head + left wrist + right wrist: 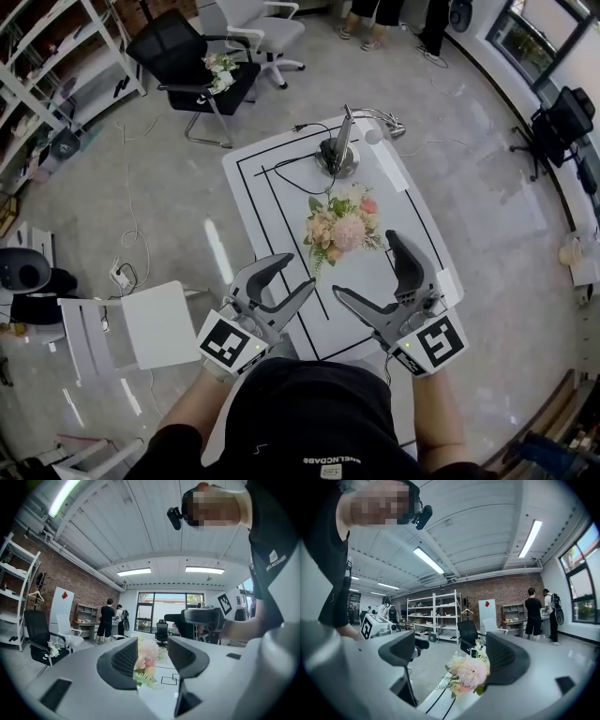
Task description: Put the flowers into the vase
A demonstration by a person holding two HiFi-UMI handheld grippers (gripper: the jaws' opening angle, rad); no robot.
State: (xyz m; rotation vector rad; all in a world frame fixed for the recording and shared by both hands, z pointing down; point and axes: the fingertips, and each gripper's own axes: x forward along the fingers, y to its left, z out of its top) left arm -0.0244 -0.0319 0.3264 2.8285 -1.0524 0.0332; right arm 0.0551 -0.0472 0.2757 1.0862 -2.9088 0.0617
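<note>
A bunch of pink, cream and peach flowers [342,225] with green leaves stands in the middle of the white table [281,178]; the blooms hide whatever holds it. Both grippers hover level at the table's near end, pointing at the bunch. My left gripper [298,271] is open and empty, just short of the bunch's near left side. My right gripper [366,263] is open wide and empty, its far finger beside the blooms. The flowers [147,660] show beyond the left gripper's jaws, and the flowers [471,672] lie ahead of the right gripper's jaws.
A metal stand with a black cable [337,155] sits at the table's far end. A black chair [192,61] holding a second small bunch of white flowers [220,70] stands behind the table, a white office chair [267,28] next to it. A white chair [141,323] stands near left.
</note>
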